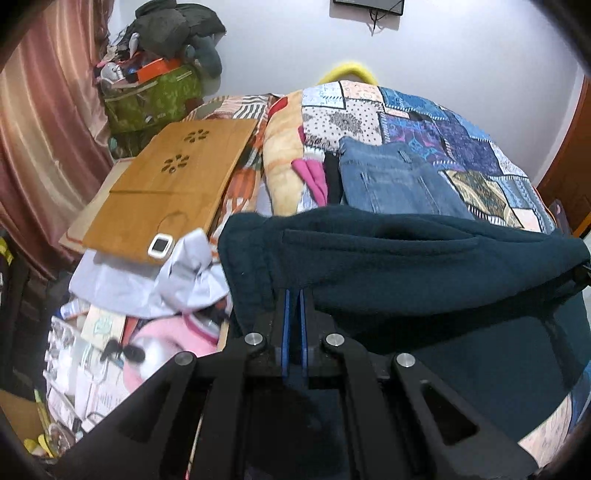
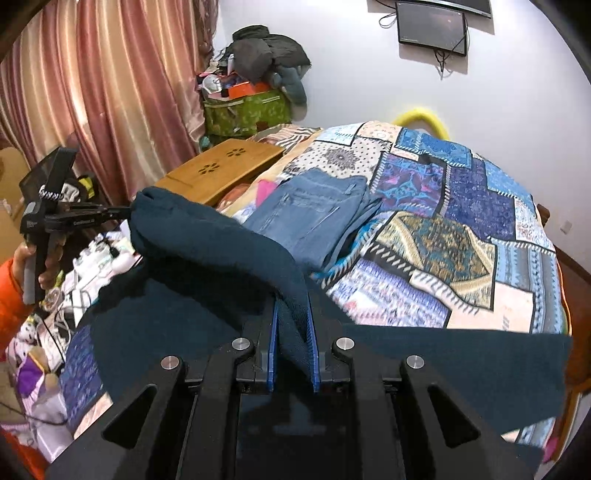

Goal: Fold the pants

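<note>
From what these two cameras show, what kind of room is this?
Most likely a lived-in bedroom. A patchwork quilt covers a bed, pink curtains hang at one side, and a screen is mounted on the wall. Folded jeans lie on the quilt.

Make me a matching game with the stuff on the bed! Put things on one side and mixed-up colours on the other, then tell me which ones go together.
Things:
1. pants held in both claws
2. folded jeans
3. lap tray with flower holes
4. curtain

Colours:
A. pinkish-red
B. dark teal
C. wood brown
D. light blue denim

Pairs: 1-B, 2-D, 3-C, 4-A

The left claw and the right claw are each shut on the pants.
</note>
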`<control>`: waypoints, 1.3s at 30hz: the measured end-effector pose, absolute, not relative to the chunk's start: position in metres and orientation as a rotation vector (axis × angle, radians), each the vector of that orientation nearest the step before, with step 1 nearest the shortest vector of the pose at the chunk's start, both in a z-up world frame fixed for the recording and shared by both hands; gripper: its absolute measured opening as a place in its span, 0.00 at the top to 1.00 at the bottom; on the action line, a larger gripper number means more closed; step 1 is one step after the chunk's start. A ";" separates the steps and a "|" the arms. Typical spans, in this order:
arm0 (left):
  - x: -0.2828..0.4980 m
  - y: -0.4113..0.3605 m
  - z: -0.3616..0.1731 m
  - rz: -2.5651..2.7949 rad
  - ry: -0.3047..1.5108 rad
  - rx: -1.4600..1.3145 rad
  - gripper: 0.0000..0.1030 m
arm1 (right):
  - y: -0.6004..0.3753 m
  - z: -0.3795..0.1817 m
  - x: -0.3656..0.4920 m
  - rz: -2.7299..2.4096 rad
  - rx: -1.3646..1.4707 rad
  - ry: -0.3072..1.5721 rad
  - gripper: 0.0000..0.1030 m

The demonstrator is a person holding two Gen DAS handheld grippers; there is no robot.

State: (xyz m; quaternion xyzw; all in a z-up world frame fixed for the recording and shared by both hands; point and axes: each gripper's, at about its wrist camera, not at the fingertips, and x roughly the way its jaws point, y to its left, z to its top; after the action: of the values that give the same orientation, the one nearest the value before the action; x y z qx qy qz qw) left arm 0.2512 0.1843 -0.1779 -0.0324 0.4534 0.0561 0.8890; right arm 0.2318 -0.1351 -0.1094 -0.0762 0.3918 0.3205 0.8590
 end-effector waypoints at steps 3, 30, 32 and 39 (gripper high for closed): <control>0.232 0.186 -0.186 0.119 0.960 -0.095 0.94 | -0.135 -0.118 0.212 0.674 -0.167 0.832 0.88; 0.210 0.219 -0.231 0.167 1.100 -0.545 0.20 | -0.175 -0.113 0.163 0.571 -0.133 0.813 0.63; 0.217 0.220 -0.238 0.149 1.114 -0.610 0.19 | -0.183 -0.108 0.170 0.544 -0.112 0.789 0.54; 0.235 0.211 -0.248 0.195 1.134 -0.552 0.34 | -0.193 -0.135 0.208 0.450 -0.050 0.863 0.51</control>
State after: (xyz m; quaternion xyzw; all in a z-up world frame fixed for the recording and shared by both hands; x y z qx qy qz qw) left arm 0.2352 0.2112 -0.2482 -0.2576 0.5291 0.0910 0.8034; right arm 0.2082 -0.1933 -0.1354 -0.0239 0.4146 0.2161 0.8836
